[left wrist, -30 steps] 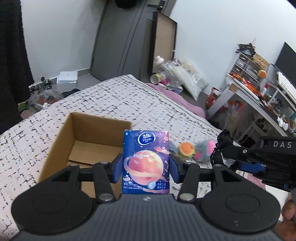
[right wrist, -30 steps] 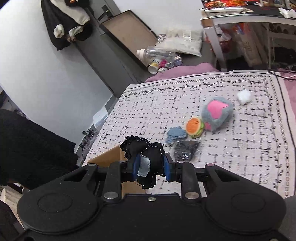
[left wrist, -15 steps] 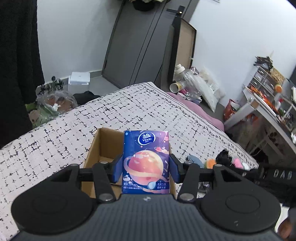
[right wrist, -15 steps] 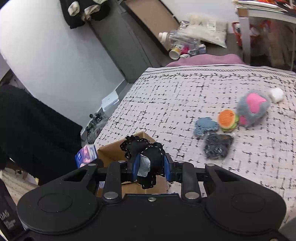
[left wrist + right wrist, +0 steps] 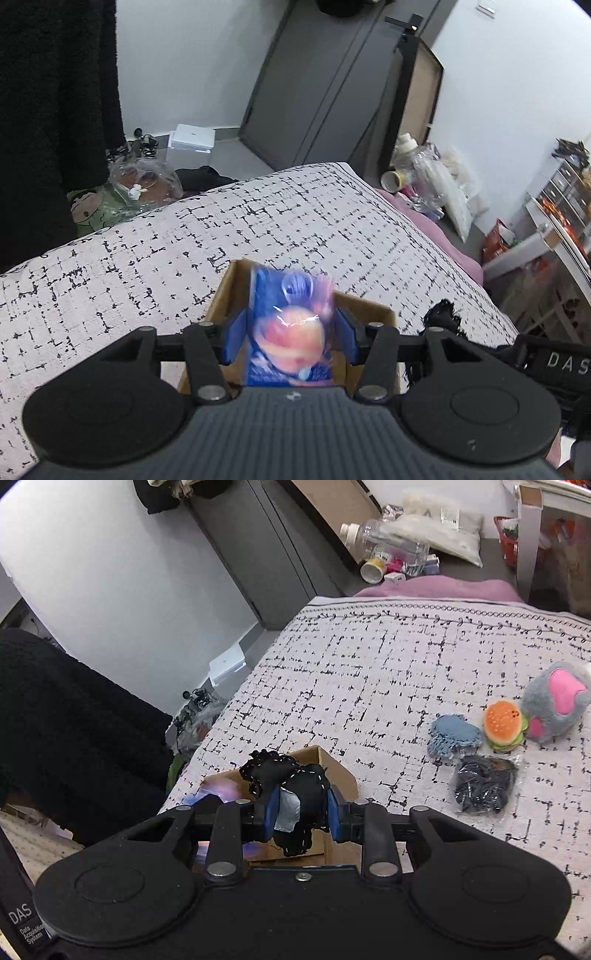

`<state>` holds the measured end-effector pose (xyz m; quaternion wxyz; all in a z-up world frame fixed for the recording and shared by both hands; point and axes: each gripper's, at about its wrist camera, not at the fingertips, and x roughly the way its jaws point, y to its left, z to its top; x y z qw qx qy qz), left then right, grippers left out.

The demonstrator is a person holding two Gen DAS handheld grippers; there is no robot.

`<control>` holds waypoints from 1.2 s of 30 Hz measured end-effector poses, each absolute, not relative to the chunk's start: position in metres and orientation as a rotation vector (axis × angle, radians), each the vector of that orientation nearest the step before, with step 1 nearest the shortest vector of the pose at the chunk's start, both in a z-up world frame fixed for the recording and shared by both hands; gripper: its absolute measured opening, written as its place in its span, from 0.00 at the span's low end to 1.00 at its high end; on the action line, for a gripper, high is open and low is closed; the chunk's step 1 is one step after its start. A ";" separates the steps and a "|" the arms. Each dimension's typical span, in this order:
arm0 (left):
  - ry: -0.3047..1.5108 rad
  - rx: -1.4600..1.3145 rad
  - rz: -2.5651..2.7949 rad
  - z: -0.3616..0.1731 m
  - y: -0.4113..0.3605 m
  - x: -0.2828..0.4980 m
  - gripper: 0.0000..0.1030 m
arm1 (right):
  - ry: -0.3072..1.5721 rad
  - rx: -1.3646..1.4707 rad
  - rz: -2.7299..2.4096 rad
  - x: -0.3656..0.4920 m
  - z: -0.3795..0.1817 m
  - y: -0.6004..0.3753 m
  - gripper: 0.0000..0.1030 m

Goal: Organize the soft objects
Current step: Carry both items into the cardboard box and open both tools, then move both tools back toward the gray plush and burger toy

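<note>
My left gripper hangs over the open cardboard box on the bed. Its jaws have parted and the blue tissue pack between them is motion-blurred, seemingly dropping loose. My right gripper is shut on a black lace cloth with a grey tag, right above the same box. The tissue pack shows as a blue-pink blur in the right wrist view. The black cloth also shows in the left wrist view.
On the bedspread to the right lie a blue knitted piece, a burger toy, a grey and pink plush paw and a bag of black items. Bottles and clutter lie on the floor beyond the bed.
The left jaws have opened and the tissue pack has come loose, blurred over the box. Both grippers moved further over the box; the right still holds the black cloth.
</note>
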<state>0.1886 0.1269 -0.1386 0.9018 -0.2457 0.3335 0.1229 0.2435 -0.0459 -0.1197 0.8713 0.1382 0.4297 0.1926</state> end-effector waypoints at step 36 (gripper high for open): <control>0.697 -0.394 0.272 -0.081 0.074 0.159 1.00 | 0.799 0.264 0.277 0.190 -0.081 -0.151 0.95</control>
